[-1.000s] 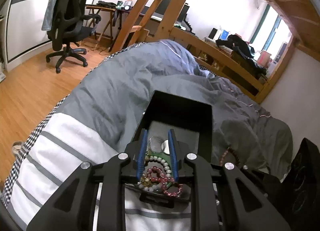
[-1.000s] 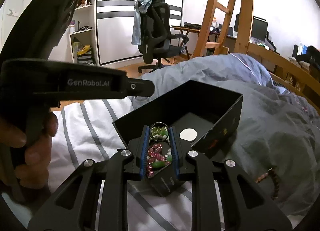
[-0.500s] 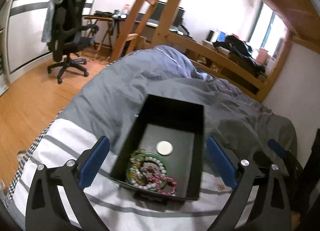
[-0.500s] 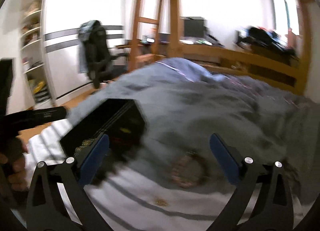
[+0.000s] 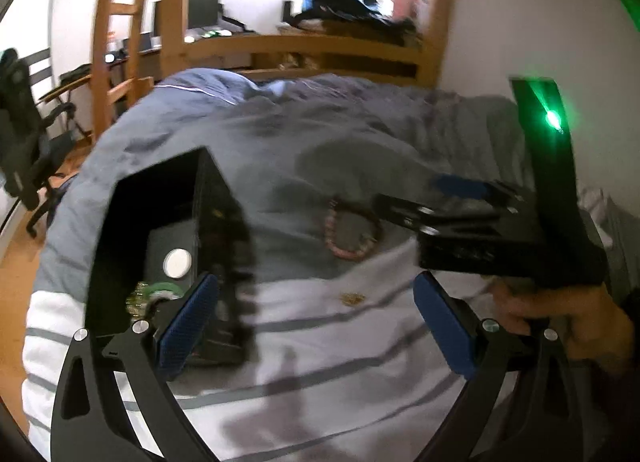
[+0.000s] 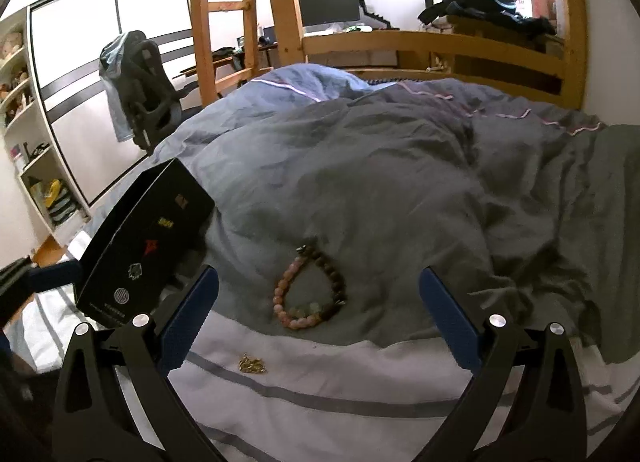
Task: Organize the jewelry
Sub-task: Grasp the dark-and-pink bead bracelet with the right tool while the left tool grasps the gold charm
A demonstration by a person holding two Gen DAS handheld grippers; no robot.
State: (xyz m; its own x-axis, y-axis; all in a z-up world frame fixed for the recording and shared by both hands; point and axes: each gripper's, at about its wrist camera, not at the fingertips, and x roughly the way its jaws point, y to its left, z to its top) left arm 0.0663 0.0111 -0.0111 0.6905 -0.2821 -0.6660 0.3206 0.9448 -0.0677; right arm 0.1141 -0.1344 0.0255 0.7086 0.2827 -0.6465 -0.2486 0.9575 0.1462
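Both wrist views look low along the bed (image 6: 360, 166), sharing the bracelet (image 6: 310, 288) and black box (image 5: 160, 230)

Bright daylight, left view blurred, fisheye

box (image 6: 144, 258) set on bed (image 6: 360, 390), left of bracelet (image 6: 310, 290) | bracelet laid on duvet (image 6: 380, 182), well apart from box | small chain (image 6: 253, 364) laid on bed just before bracelet | jewelry pile (image 5: 150, 296) and disc (image 5: 176, 263) held in box | office chair (image 6: 140, 90) placed behind bed, left
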